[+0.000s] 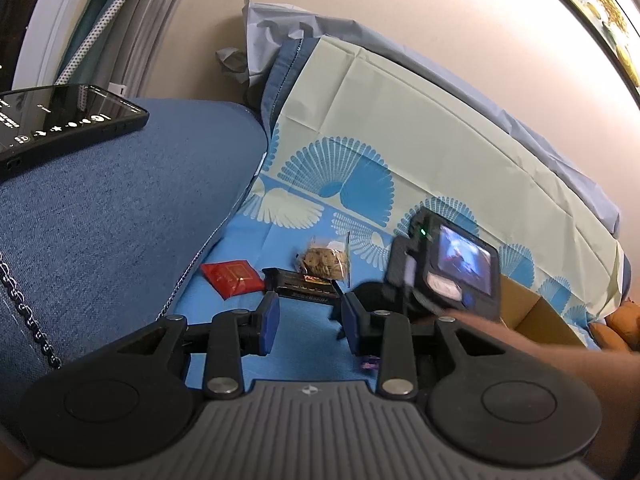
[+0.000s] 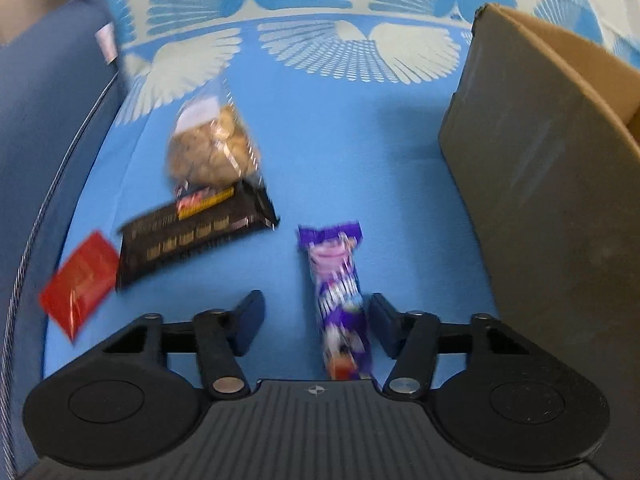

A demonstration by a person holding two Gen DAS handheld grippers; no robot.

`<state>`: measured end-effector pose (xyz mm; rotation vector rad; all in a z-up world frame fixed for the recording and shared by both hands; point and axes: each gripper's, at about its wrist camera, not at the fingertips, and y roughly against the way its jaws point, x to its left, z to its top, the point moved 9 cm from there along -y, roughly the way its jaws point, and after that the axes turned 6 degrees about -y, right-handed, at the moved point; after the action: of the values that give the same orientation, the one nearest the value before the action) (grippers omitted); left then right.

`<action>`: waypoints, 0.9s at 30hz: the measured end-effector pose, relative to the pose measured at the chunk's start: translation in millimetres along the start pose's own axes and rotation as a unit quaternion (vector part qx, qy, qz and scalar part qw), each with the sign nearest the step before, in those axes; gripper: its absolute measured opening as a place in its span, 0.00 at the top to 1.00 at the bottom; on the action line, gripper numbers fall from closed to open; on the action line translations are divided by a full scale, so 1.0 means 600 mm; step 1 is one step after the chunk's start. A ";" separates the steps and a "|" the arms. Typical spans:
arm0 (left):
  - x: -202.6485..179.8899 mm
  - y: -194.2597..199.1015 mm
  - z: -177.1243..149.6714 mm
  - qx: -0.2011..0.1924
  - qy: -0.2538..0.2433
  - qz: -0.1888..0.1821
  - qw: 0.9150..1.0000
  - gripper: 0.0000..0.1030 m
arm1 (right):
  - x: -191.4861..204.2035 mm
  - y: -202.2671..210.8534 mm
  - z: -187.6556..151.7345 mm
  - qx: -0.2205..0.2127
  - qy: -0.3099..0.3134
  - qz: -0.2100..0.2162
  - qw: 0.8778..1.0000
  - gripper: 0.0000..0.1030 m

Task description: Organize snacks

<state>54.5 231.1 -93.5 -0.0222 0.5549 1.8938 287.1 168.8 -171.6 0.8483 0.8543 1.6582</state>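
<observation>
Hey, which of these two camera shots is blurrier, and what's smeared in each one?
Right wrist view is blurrier: purple snack bar, black wrapper and cookie bag all streak with motion. Left wrist view is mostly sharp; only the right gripper smears, and fisheye bends the phone.

A home bedroom (patterned bedsheet (image 1: 400, 128), pillow (image 1: 280, 36)).
</observation>
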 end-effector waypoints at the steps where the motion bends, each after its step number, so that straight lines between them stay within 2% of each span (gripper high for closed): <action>1: -0.001 0.001 0.000 0.000 0.000 -0.001 1.000 0.63 | -0.002 0.006 -0.008 -0.003 0.013 0.004 1.000 0.61; 2: -0.001 0.002 0.000 0.000 -0.002 -0.001 1.000 0.63 | -0.003 0.011 -0.012 -0.006 0.026 0.006 1.000 0.76; 3: -0.002 0.003 0.000 0.000 -0.003 -0.001 1.000 0.63 | -0.006 0.018 -0.017 -0.009 0.039 0.006 0.999 0.83; 4: -0.003 0.004 0.000 0.000 -0.004 -0.001 1.000 0.63 | -0.010 0.026 -0.022 -0.012 0.049 0.007 0.999 0.85; 9: 0.000 0.007 0.000 0.004 0.004 -0.001 1.000 0.63 | -0.019 0.090 -0.044 -0.035 0.073 0.064 0.995 0.85; 14: -0.001 0.007 0.001 0.009 0.010 -0.002 1.000 0.63 | -0.016 0.156 -0.083 -0.048 0.130 0.131 0.982 0.85; 18: -0.004 0.005 -0.003 0.016 0.004 0.005 1.000 0.63 | -0.023 0.140 -0.110 -0.023 0.155 0.122 0.980 0.84; 22: -0.006 0.005 -0.005 0.019 0.005 0.009 1.000 0.63 | -0.033 0.130 -0.133 -0.007 0.150 0.119 0.981 0.76; 25: -0.012 0.002 -0.008 0.024 -0.007 0.013 1.000 0.62 | -0.036 0.117 -0.150 -0.001 0.171 0.106 0.980 0.77; 27: -0.015 0.001 -0.010 0.028 -0.017 0.012 0.999 0.61 | -0.038 0.117 -0.156 -0.005 0.175 0.103 0.979 0.82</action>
<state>55.9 220.3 -96.2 0.0530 0.5858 1.8970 178.5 120.3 -160.4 0.6639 1.0219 2.0322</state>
